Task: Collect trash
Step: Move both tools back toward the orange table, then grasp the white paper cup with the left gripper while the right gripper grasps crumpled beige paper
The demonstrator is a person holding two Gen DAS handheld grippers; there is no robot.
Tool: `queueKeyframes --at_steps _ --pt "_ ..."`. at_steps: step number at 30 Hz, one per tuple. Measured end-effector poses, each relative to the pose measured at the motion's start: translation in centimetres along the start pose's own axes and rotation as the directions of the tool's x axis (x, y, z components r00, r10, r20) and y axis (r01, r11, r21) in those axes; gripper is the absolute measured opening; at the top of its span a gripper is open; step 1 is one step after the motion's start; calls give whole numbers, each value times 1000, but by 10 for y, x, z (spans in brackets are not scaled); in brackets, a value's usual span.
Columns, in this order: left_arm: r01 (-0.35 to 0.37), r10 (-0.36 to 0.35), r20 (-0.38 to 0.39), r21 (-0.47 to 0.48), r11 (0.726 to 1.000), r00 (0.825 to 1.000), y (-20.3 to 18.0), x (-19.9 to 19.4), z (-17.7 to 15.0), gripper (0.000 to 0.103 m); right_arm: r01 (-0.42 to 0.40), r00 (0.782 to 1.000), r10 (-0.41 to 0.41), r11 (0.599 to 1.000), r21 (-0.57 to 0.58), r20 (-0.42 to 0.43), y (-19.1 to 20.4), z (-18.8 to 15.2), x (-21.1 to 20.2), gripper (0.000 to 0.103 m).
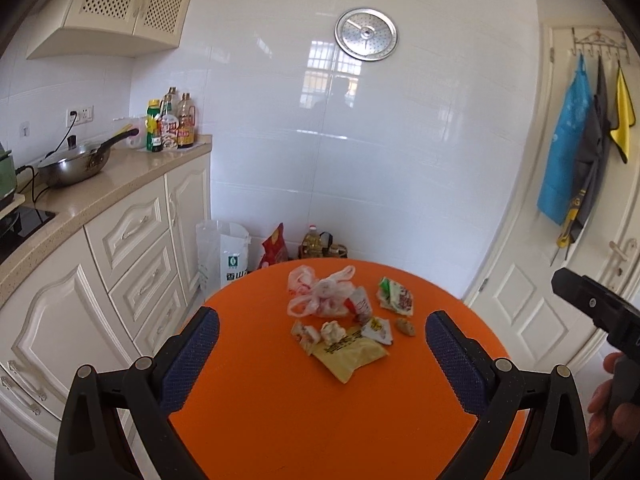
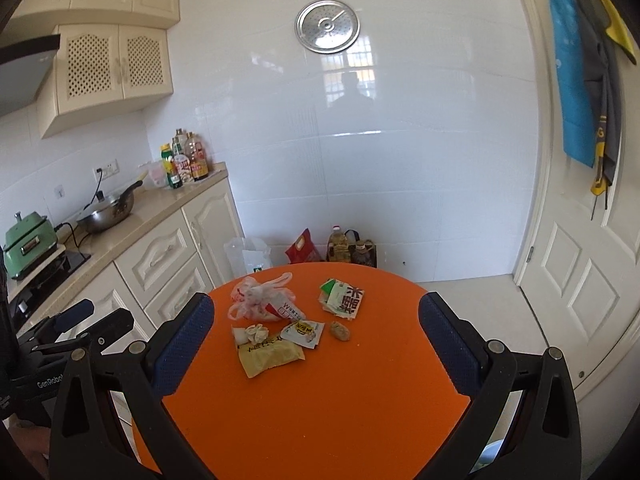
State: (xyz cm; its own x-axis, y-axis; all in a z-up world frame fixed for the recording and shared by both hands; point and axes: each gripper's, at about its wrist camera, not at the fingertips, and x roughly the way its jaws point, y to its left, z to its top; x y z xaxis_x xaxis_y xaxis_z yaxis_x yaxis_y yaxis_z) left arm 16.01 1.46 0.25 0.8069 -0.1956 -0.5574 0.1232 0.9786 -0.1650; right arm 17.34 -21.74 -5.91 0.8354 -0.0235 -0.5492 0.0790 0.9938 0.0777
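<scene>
A pile of trash lies on the far half of a round orange table [image 1: 260, 412] [image 2: 320, 408]. It holds a crumpled pink-white plastic bag [image 1: 322, 292] [image 2: 256, 294], a yellow sachet [image 1: 350, 354] [image 2: 270, 356], a green-red wrapper [image 1: 397, 295] [image 2: 343, 298], a small white-yellow packet [image 1: 378, 330] [image 2: 303, 332], a crumpled tissue [image 1: 333, 331] [image 2: 256, 333] and a brown lump [image 1: 405, 326] [image 2: 340, 330]. My left gripper [image 1: 322, 364] is open above the table's near half, short of the pile. My right gripper [image 2: 316, 352] is open and empty, likewise short of the pile.
A cream kitchen counter [image 1: 100, 188] with a wok [image 1: 74, 164] and bottles [image 1: 170, 124] runs along the left. Bags and an oil bottle [image 2: 340, 244] stand on the floor behind the table. A white door [image 2: 580, 280] with hanging cloths is on the right.
</scene>
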Motion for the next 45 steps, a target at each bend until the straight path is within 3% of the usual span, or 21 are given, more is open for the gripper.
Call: queueKeyframes --at_steps 6,12,20,34,36,37,38,45 --pt "-16 15 -79 -8 1000 997 12 42 -6 102 3 997 -3 1000 0 -81 -4 -10 32 103" --pt "-18 17 -143 -7 1000 990 30 108 1 102 -3 985 3 1000 1 -170 -6 -21 74 103" --pt "-60 58 -236 -4 998 970 42 224 10 101 -21 960 20 1000 -3 -278 -2 -36 132 103" --pt "-17 34 -345 53 998 938 42 404 31 98 -70 928 68 998 10 -365 17 -44 198 101" --pt "4 5 -350 25 1000 937 50 422 36 79 -70 925 69 997 11 -374 18 -44 204 101" --pt "16 -11 -353 11 1000 935 54 430 37 78 -72 923 70 997 11 -378 20 -45 206 101" --pt "21 -17 -334 9 1000 942 57 434 39 63 -73 922 71 997 10 -381 21 -46 208 101" --pt "47 -71 -335 -81 996 940 95 478 60 24 -104 911 92 995 -8 -402 39 -50 222 101"
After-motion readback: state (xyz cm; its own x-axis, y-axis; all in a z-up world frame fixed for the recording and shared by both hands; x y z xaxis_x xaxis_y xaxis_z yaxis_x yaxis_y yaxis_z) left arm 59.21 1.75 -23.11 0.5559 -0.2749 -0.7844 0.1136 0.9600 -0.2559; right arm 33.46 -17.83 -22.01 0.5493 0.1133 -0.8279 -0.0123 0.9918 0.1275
